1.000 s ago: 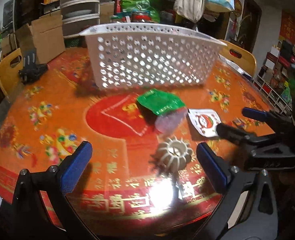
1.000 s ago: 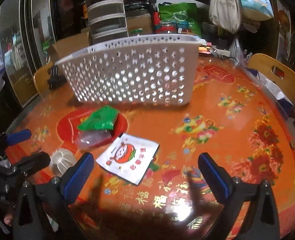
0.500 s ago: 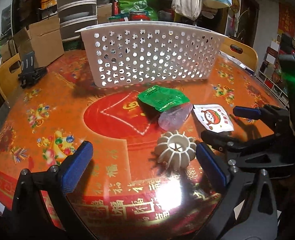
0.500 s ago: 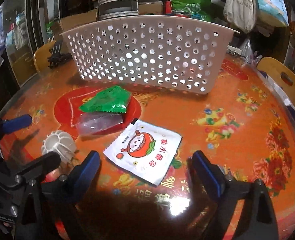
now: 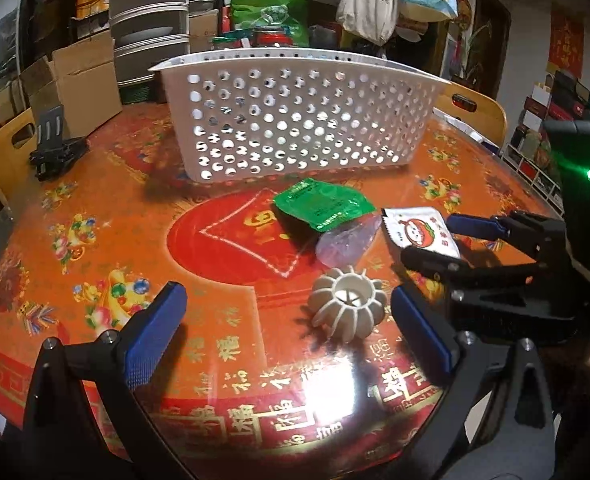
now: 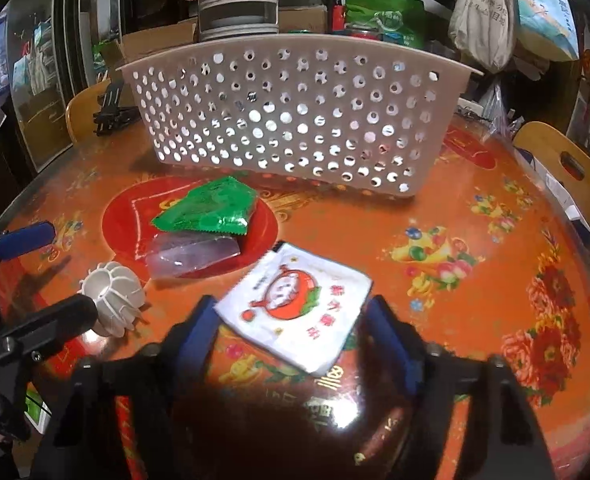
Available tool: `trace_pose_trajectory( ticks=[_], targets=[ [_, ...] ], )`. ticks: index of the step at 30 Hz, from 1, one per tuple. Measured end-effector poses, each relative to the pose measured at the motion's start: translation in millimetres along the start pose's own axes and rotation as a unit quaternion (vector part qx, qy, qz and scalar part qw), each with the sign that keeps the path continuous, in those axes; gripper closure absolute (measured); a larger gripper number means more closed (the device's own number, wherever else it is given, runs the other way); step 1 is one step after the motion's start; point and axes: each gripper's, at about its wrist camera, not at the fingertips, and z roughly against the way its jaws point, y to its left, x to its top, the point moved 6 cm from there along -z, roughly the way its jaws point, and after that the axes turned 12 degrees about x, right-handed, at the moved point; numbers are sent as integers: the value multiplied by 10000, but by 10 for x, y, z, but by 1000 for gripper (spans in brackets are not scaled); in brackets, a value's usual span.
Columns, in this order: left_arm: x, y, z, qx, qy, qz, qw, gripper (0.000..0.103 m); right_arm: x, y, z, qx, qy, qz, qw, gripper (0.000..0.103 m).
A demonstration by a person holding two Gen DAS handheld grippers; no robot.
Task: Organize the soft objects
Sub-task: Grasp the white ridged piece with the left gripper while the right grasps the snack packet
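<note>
A white packet with a red tomato print [image 6: 295, 304] lies on the orange table between the open fingers of my right gripper [image 6: 295, 344], which straddles its near half; it also shows in the left wrist view [image 5: 419, 232]. A green packet [image 6: 207, 212] overlaps a clear purple pouch [image 6: 195, 256]. A white ribbed soft ball [image 5: 347, 304] lies just ahead of my open, empty left gripper [image 5: 291, 340]. A white perforated basket [image 5: 295, 120] stands behind them.
A black clamp stand [image 5: 55, 148] sits at the table's far left. Yellow chairs [image 6: 563, 168] ring the round table [image 5: 95, 240]. Boxes and bags are stacked behind the basket.
My right gripper has moved forward and down over the white tomato packet, and its fingers have narrowed around it. My left gripper has come slightly closer to the ribbed ball.
</note>
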Motion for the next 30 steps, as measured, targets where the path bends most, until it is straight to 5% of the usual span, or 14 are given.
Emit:
trace_pose_trajectory(
  ticks=[4, 8, 13, 17, 30],
  targets=[
    [-22, -80, -79, -70, 85, -77, 9999, 3, -12, -34, 45, 53, -105, 4, 9999, 51],
    [-33, -145, -182, -77, 192, -124, 9997, 9, -32, -60, 69, 123, -170, 34, 9998, 55],
    [-39, -209, -268, -20, 273, -196, 9994, 31, -37, -72, 89, 215, -253, 16, 9994, 77],
    [-15, -237, -279, -15, 229, -223, 9995, 61, -44, -168, 119, 265, -318, -122, 9991, 92],
    [30, -123, -175, 41, 116, -75, 9999, 62, -16, -91, 319, 347, -566, -111, 9977, 101]
  ],
)
